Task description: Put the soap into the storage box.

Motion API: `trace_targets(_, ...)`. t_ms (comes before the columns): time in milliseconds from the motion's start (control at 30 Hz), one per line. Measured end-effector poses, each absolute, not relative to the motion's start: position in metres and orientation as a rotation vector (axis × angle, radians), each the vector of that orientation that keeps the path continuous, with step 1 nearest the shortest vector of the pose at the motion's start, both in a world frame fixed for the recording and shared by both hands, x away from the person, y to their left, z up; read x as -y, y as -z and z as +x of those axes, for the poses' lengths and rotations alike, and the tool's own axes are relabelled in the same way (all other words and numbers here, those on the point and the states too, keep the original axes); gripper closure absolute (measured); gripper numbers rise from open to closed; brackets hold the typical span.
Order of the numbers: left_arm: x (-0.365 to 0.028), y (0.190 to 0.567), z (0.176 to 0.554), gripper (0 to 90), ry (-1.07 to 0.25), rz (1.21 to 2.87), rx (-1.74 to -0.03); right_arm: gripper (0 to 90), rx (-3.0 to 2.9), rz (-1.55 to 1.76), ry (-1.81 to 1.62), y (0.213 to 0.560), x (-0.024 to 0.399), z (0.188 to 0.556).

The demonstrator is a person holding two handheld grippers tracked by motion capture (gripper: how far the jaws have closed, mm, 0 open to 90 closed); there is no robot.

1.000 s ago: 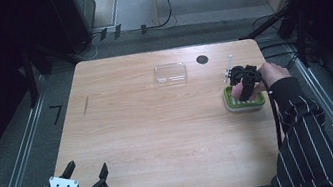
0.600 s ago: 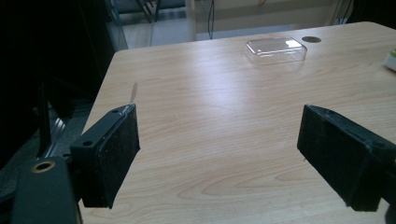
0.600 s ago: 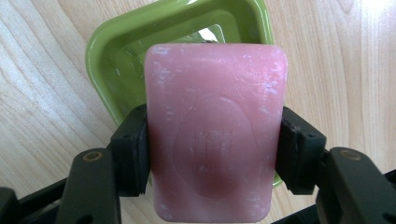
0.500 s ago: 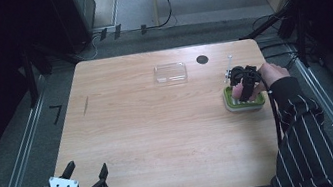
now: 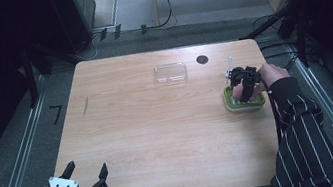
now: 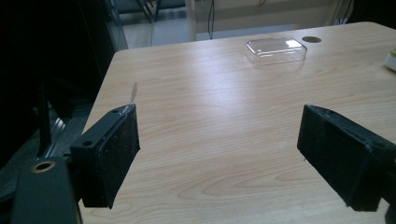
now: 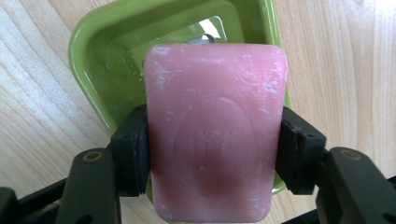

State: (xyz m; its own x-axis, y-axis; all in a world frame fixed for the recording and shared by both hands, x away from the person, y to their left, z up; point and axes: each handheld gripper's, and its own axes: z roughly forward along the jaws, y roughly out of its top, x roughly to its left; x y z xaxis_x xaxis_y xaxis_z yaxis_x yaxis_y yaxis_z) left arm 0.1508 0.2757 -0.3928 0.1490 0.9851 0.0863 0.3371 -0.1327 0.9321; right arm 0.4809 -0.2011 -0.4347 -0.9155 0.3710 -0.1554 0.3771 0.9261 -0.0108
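A pink bar of soap (image 7: 215,130) sits between the jaws of my right gripper (image 7: 212,149), which is shut on its two long sides. Under the bar lies a green soap dish (image 7: 93,60), on the wooden table; whether the bar touches the dish I cannot tell. From above, my right gripper (image 5: 246,87) points down over the green dish (image 5: 231,103) at the table's right edge, and the soap (image 5: 239,93) shows as a pink patch. My left gripper (image 5: 88,184) hangs at the near left corner, jaws wide apart and empty, also seen as left gripper (image 6: 219,154).
A clear plastic lid or tray (image 5: 170,72) lies at the far middle of the table (image 5: 161,135), also clear tray (image 6: 275,49). A dark round hole (image 5: 202,59) is beside it. Black stands and cables ring the table on the floor.
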Motion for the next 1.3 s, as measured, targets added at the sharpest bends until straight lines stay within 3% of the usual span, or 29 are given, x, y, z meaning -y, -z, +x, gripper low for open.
trace_targets(1300, -0.276, 0.393, 0.151, 13.4, -1.002, 1.614, -1.303, 38.5, -2.944, 0.616, 0.080, 0.448, 0.203, 0.484)
